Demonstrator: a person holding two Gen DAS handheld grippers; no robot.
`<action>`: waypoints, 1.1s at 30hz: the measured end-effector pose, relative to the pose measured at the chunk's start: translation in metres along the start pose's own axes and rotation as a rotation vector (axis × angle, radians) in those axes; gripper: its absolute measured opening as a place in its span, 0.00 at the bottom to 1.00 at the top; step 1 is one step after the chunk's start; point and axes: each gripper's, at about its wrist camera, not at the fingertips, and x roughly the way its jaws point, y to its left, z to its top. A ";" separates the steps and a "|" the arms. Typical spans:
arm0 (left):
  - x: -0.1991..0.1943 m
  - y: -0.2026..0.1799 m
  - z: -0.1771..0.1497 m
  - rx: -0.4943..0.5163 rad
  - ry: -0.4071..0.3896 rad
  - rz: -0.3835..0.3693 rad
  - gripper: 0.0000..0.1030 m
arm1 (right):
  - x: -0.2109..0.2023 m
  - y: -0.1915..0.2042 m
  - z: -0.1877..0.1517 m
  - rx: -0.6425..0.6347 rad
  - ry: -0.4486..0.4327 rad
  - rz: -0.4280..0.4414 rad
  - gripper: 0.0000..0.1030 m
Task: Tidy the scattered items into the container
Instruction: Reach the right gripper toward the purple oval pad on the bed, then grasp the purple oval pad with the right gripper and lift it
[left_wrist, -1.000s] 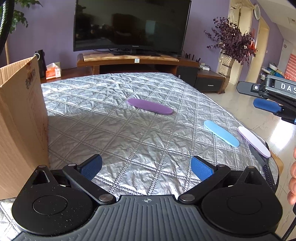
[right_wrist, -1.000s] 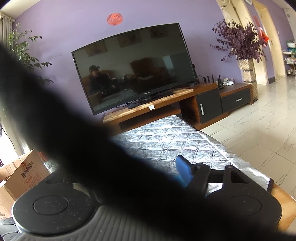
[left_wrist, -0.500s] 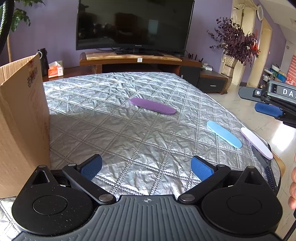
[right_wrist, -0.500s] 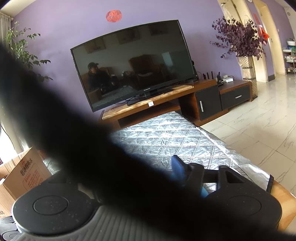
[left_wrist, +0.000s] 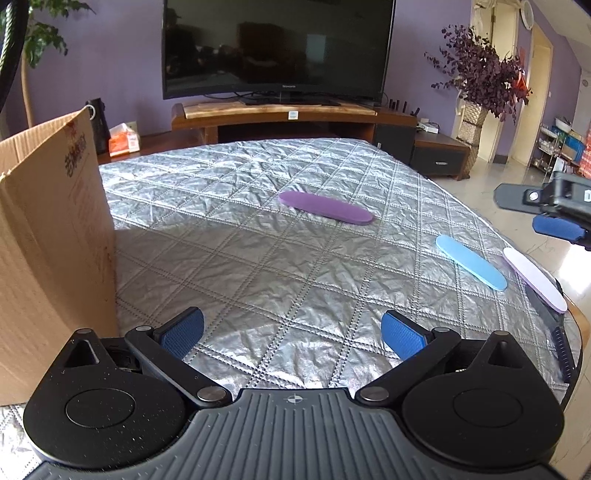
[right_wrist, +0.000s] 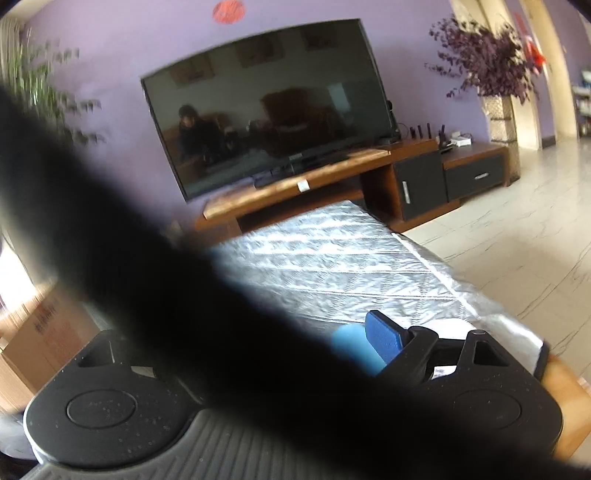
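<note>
Quilted silver cover (left_wrist: 258, 258) under wide-open, empty left claw (left_wrist: 291, 332); right claw (right_wrist: 258, 343), half-hidden, opening.

You are in a home living room: a large TV (left_wrist: 275, 48) stands on a wooden stand (left_wrist: 280, 114) at the far purple wall, a dried plant in a vase (left_wrist: 480, 74) at far right, tiled floor (right_wrist: 517, 240) on the right.

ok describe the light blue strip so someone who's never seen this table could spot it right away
Start at the table under the quilted silver cover, then look to its right side. The light blue strip lies flat there, between the purple strip nearer the middle and the pale lilac strip at the edge. It is the only blue one.
</note>
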 end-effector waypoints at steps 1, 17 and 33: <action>-0.001 -0.001 0.000 0.004 -0.003 0.003 1.00 | 0.004 0.000 0.001 -0.014 0.011 0.000 0.80; -0.005 -0.004 0.000 0.010 -0.029 0.053 1.00 | 0.092 0.030 -0.001 -0.327 0.227 0.081 0.79; 0.005 -0.002 0.001 -0.014 0.006 0.070 1.00 | 0.156 0.052 0.008 -0.366 0.258 0.121 0.76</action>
